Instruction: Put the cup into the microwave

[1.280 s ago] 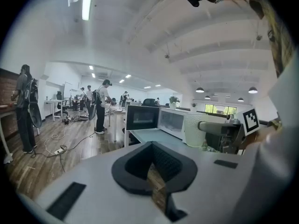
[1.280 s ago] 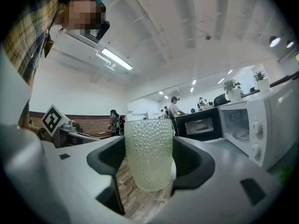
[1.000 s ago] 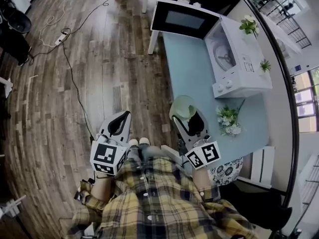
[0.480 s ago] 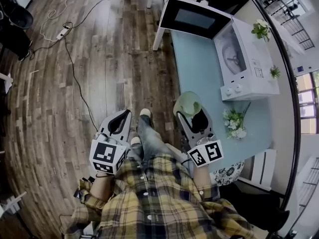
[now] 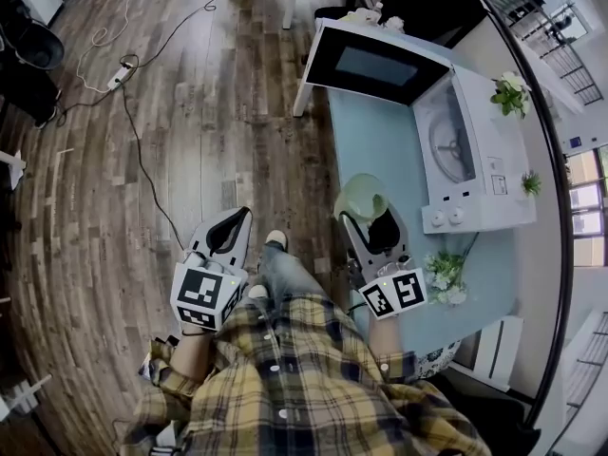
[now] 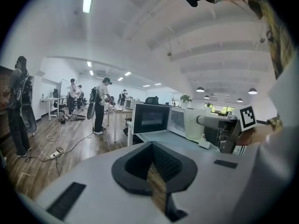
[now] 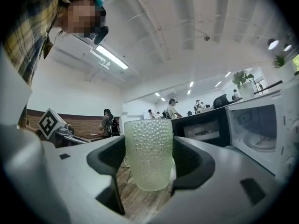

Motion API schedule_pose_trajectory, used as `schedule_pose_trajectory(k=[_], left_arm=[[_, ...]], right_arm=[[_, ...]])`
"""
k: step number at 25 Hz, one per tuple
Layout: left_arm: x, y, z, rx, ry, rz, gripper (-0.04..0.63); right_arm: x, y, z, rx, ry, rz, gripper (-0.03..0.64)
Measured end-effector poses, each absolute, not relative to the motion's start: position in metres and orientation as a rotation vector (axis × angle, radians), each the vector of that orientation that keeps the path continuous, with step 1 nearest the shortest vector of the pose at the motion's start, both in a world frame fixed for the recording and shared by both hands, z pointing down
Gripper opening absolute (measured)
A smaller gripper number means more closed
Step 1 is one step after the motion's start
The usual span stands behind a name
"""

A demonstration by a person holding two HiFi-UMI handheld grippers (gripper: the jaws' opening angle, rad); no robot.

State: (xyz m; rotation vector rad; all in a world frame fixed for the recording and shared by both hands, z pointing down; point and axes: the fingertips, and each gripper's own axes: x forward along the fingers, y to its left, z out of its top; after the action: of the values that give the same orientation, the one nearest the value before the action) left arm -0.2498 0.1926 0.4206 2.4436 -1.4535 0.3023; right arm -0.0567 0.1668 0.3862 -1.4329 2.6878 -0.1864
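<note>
The right claw [image 5: 367, 218] is clamped on the pale green, bumpy glass cup [image 5: 359, 198], held upright by the edge of the light blue bench [image 5: 375, 136]. The white microwave [image 5: 475, 164], its door open, stands at 1 o'clock from the cup. The left claw [image 5: 236, 218] is pressed together and empty above the wooden floor [image 5: 190, 112].

From where I stand there is one desk [image 5: 375, 150]. On it sits one microwave [image 5: 475, 174] along the far right edge, with two knobs [image 5: 446, 218] on its front and two small potted plants [image 5: 511, 94] on top. One bunch of flowers [image 5: 444, 279] lies by the near right corner. One cup [image 5: 359, 198] is over the near left edge. There are two grippers, a left gripper [image 5: 234, 226] and a right gripper [image 5: 366, 218]. One power strip [image 5: 119, 74] lies on the floor [image 5: 209, 112]. Across the room I count about five people [image 6: 100, 104]; they are small and overlapping.
</note>
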Motion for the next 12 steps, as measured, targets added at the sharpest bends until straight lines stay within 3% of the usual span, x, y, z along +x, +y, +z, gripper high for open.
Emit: schedule_pose_trajectory(k=[12], left_arm=[[-0.23, 0.118, 0.404, 2.464, -1.44, 0.325, -0.008]], right_arm=[[-0.039, 0.096, 0.373, -1.441, 2.663, -0.2, 0.318]])
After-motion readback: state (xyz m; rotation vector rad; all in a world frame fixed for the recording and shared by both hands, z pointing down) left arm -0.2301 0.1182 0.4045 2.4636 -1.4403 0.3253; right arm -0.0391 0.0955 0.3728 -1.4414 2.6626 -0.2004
